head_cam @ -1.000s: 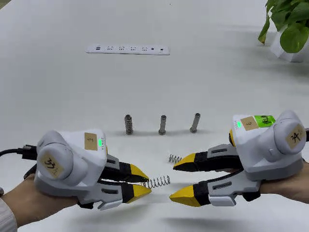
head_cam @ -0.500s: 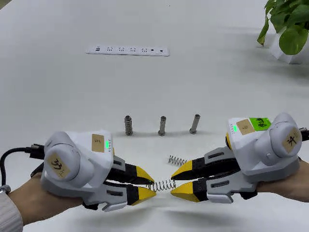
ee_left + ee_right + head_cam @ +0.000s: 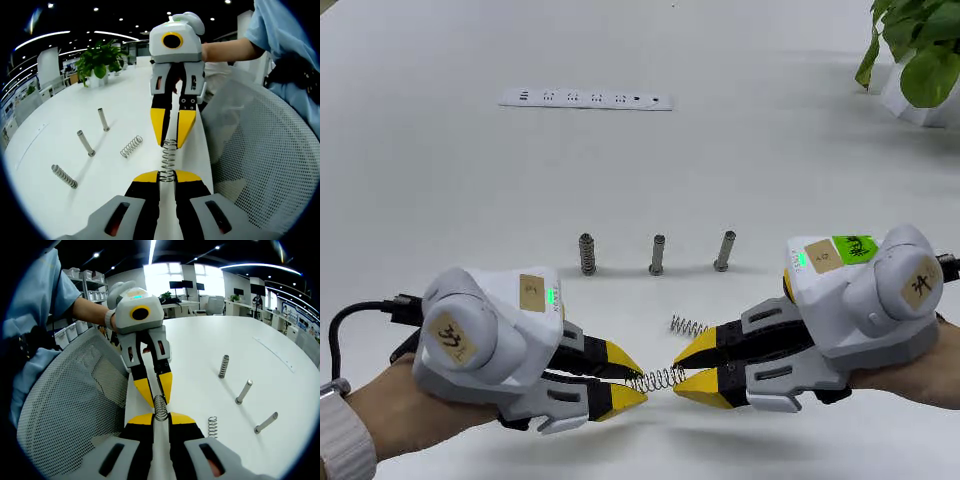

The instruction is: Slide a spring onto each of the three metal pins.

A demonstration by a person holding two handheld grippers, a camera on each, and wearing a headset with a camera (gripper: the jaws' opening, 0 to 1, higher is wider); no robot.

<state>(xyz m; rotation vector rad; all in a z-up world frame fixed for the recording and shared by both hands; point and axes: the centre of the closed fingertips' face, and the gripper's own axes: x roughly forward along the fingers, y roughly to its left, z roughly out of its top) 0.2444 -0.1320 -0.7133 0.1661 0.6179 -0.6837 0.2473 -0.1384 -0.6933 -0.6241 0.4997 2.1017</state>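
Observation:
A loose spring (image 3: 657,379) hangs level above the white table, each end in a gripper. My left gripper (image 3: 640,384) is shut on its left end; my right gripper (image 3: 678,377) is shut on its right end. In the left gripper view the spring (image 3: 168,159) runs from my own jaws up to the right gripper (image 3: 172,137). Seen from the right gripper view, the spring (image 3: 160,407) is short between both pairs of yellow tips. Three upright metal pins stand in a row beyond: the left pin (image 3: 587,254) wears a spring, the middle pin (image 3: 657,255) and right pin (image 3: 724,251) are bare.
Another spring (image 3: 688,325) lies on the table just behind the grippers. A white power strip (image 3: 586,99) lies far back and a potted plant (image 3: 917,50) stands at the back right. A white mesh chair (image 3: 260,165) sits beside the table's near edge.
My right gripper moved left to the spring's free end and its jaws went from open to shut on it. The left gripper kept its hold and shifted slightly right.

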